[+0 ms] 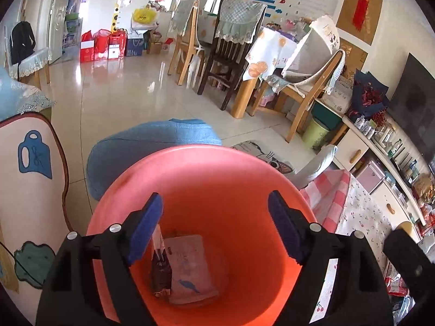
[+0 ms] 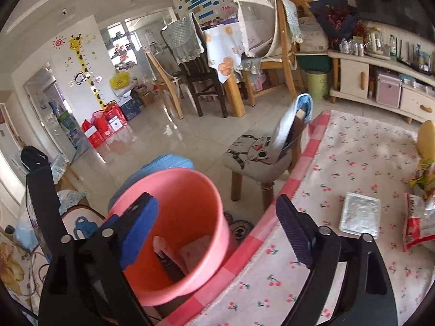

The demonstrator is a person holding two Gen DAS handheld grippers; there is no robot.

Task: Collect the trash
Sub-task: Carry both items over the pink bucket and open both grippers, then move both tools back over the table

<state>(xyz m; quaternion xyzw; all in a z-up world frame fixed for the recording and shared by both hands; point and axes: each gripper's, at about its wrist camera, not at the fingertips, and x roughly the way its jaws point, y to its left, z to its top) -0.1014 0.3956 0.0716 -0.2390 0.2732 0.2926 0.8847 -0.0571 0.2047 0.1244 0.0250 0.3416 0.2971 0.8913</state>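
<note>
Lying on tablecloth, silver packet

The left gripper pointed downward at a slant, and its jaws stood wide apart. The two blue pads faced each other with a clear gap, and nothing was between them. The black arms of this gripper spread out to both sides at the bottom of the left wrist view.

The right gripper also pointed downward at a slant, with its jaws wide apart and no object gripped. Its left pad looked bright blue, and the right one looked darker. In the right wrist view, the left gripper's black body appeared at the left edge.
</note>
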